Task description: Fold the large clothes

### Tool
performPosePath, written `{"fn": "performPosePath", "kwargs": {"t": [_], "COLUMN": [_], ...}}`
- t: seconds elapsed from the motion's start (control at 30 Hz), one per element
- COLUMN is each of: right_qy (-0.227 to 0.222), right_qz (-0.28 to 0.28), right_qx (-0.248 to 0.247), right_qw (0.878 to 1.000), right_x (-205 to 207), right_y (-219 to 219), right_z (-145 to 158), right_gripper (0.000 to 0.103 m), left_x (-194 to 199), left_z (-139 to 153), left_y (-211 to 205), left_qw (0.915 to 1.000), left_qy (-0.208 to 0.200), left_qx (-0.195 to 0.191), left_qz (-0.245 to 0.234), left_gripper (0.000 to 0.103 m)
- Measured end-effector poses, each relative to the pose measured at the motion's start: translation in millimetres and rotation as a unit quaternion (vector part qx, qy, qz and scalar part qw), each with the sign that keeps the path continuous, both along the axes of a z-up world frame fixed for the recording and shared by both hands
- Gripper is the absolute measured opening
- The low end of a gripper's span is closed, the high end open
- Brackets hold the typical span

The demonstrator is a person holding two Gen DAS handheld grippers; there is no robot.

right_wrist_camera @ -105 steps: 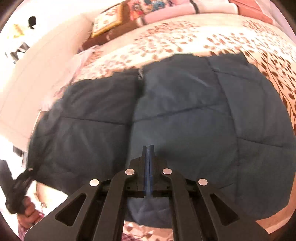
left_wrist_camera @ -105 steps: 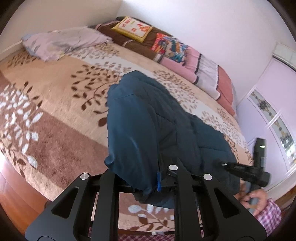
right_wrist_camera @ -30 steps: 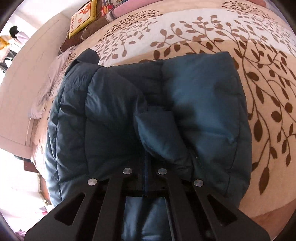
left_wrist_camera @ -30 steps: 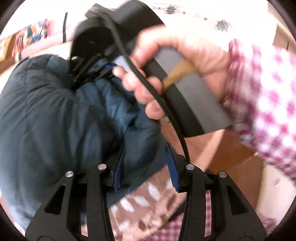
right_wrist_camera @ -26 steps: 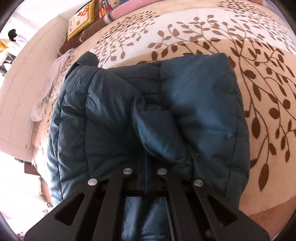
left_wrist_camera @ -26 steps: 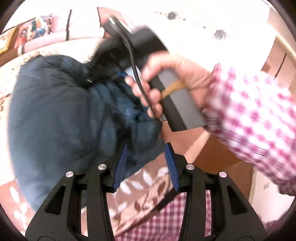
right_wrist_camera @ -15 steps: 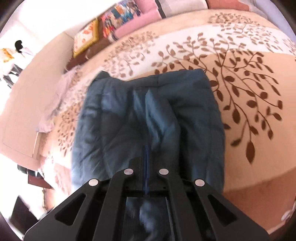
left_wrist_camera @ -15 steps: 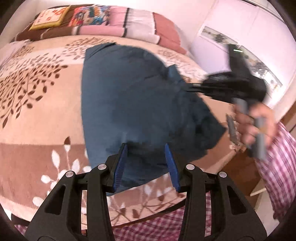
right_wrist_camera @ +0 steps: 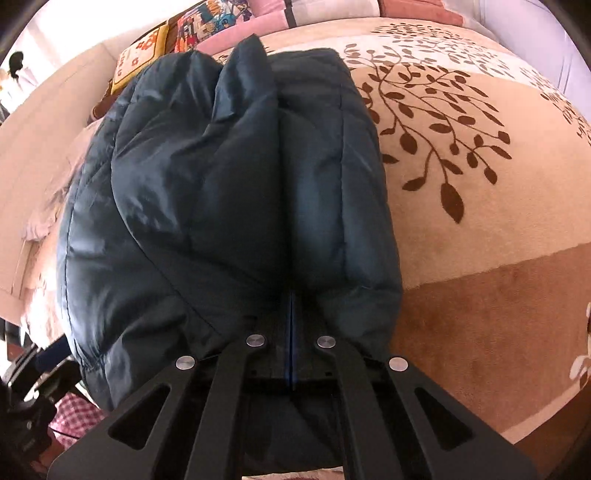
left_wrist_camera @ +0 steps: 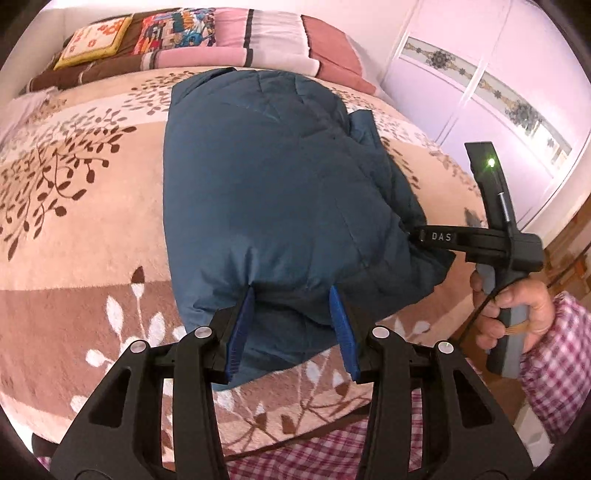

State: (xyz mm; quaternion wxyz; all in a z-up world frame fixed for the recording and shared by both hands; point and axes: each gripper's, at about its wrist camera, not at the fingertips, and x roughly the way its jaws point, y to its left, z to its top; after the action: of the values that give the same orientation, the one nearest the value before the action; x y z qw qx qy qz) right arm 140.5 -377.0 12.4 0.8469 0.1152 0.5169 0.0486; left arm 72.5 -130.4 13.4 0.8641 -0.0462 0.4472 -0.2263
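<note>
Left wrist view. The dark blue padded jacket (left_wrist_camera: 273,192) lies folded into a thick bundle on the leaf-patterned bedspread (left_wrist_camera: 74,229), long axis running from the near bed edge away toward the pillows (left_wrist_camera: 229,33). The left gripper (left_wrist_camera: 291,325) sits at the bundle's near end, jaws apart and just been opening, the blue pads (left_wrist_camera: 240,325) straddling the near hem; the fabric between them looks slack rather than pinched, so I read it as released. At the bundle's right side the right gripper (left_wrist_camera: 417,236) comes in from the side, tips buried in a fold, held by a hand (left_wrist_camera: 517,310) in a checked sleeve (left_wrist_camera: 554,354).

Right wrist view. The right gripper (right_wrist_camera: 291,314) is clenched, jaws meeting on a pinch of the jacket (right_wrist_camera: 229,177); padding bulges up on either side of the closed line. The bundle stretches straight ahead from it.

Judgement: the right hand has the only hold, on the side edge. The left is nearer the hem, and would have to re-grip there before any fold along the long axis.
</note>
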Motion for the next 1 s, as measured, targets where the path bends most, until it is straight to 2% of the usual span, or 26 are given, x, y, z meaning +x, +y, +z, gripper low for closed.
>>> {"fn": "performPosePath", "kwargs": {"t": [0.07, 0.23, 0.3, 0.33, 0.4, 0.43, 0.47, 0.53, 0.7, 0.83, 0.93, 1.0], "right_qy": [-0.006, -0.043, -0.065, -0.069, -0.064, -0.061, -0.063, -0.064, -0.013, 0.031, 0.061, 0.079], "right_qz": [-0.003, -0.015, -0.022, -0.028, -0.043, -0.053, -0.069, -0.074, -0.078, -0.092, -0.096, -0.092], "right_qx": [0.016, 0.069, 0.102, 0.110, 0.119, 0.119, 0.123, 0.131, 0.124, 0.115, 0.099, 0.110], "right_qw": [1.000, 0.997, 0.992, 0.991, 0.990, 0.990, 0.988, 0.987, 0.989, 0.989, 0.989, 0.987], "right_x": [-2.4, -15.7, -24.1, -25.5, -22.4, -19.7, -17.0, -10.9, 19.3, 41.5, 50.6, 52.8], "right_y": [-4.4, -21.6, -30.1, -34.1, -40.4, -43.4, -47.5, -49.8, -51.3, -53.9, -52.5, -52.6], "right_z": [5.3, 32.9, 49.4, 54.9, 63.1, 65.1, 67.0, 68.4, 48.6, 22.7, 0.1, -17.0], "right_gripper": [0.000, 0.000, 0.000, 0.005, 0.034, 0.066, 0.076, 0.076, 0.079, 0.080, 0.081, 0.083], "left_x": [0.5, 6.1, 12.7, 17.1, 27.2, 31.3, 37.1, 46.4, 73.1, 89.1, 99.9, 106.0], "left_z": [6.3, 29.4, 31.7, 31.0, 26.6, 24.3, 20.8, 14.5, -5.5, -22.7, -36.8, -43.4], "left_y": [7.1, 33.3, 45.2, 51.2, 61.8, 64.7, 67.2, 69.4, 69.8, 62.0, 55.5, 53.1], "left_qw": [0.9997, 0.9972, 0.9947, 0.9930, 0.9893, 0.9883, 0.9874, 0.9865, 0.9803, 0.9778, 0.9751, 0.9724], "left_qy": [0.009, 0.001, 0.007, 0.014, 0.029, 0.034, 0.042, 0.052, 0.093, 0.119, 0.135, 0.146], "left_qx": [-0.022, -0.071, -0.092, -0.103, -0.120, -0.123, -0.123, -0.124, -0.142, -0.146, -0.156, -0.165], "left_qz": [0.000, 0.024, 0.044, 0.055, 0.078, 0.084, 0.090, 0.093, 0.101, 0.092, 0.082, 0.077], "left_gripper": [0.057, 0.077, 0.080, 0.082, 0.083, 0.084, 0.085, 0.086, 0.087, 0.089, 0.097, 0.099]}}
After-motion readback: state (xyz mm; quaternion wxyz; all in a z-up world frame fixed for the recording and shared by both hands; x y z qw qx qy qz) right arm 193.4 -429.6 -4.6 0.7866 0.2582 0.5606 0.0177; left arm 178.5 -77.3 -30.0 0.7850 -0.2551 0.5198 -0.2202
